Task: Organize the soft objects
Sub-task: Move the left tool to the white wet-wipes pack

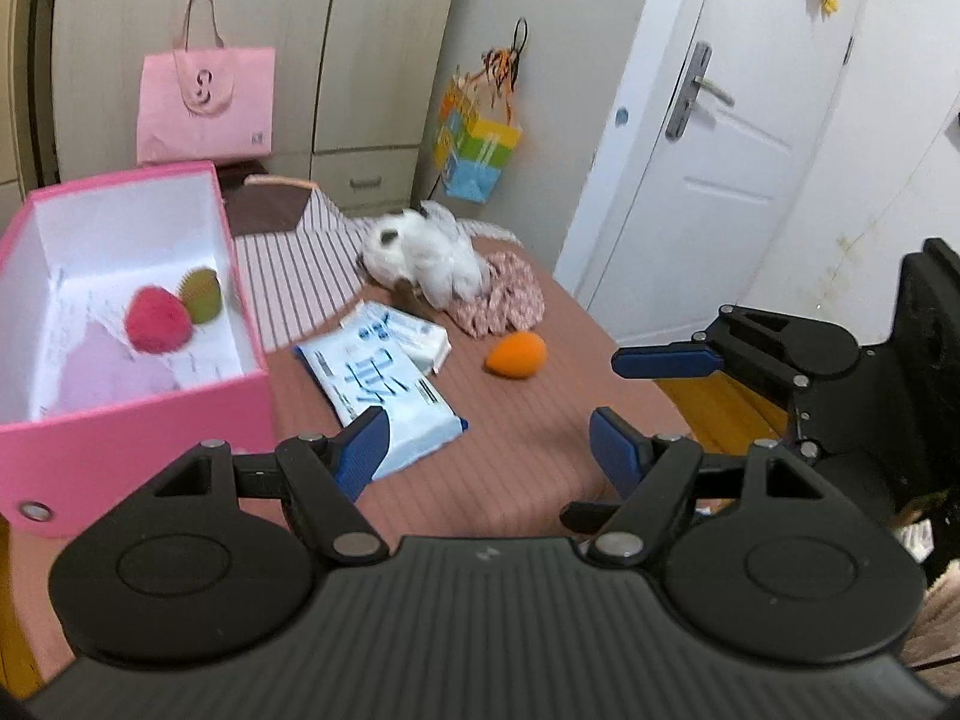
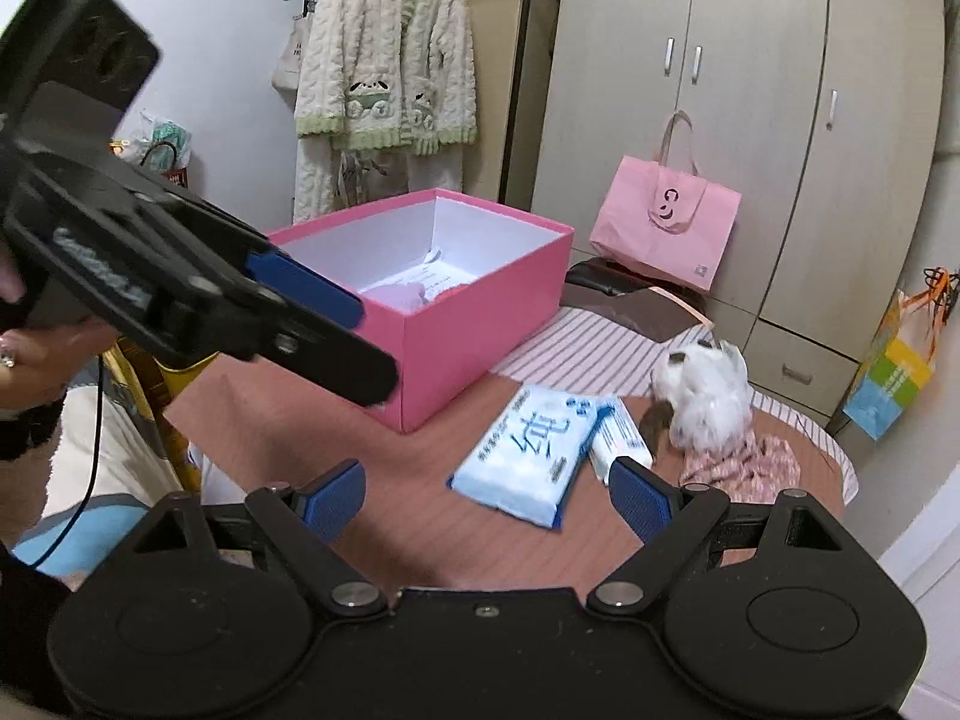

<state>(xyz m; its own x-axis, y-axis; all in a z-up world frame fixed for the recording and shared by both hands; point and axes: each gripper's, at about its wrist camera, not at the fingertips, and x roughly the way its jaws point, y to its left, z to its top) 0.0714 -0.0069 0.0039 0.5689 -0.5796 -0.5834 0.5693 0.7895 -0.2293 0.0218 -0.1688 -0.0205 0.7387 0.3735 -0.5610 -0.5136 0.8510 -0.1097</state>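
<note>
Left wrist view: left gripper (image 1: 486, 438) and right gripper (image 2: 486, 498) both gape, empty. Box (image 1: 138, 450) at left holds 2 toys; sponge (image 1: 516, 354) and plush (image 1: 420, 258) wait mid-frame, likely next.

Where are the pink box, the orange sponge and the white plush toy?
pink box (image 1: 138, 450), left wrist view, near outer wall
orange sponge (image 1: 516, 355), left wrist view, middle
white plush toy (image 2: 711, 399), right wrist view, furry body

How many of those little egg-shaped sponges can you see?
3: a red sponge and a green sponge touching inside the pink box, and an orange sponge on the bed. Others may be hidden.
</note>
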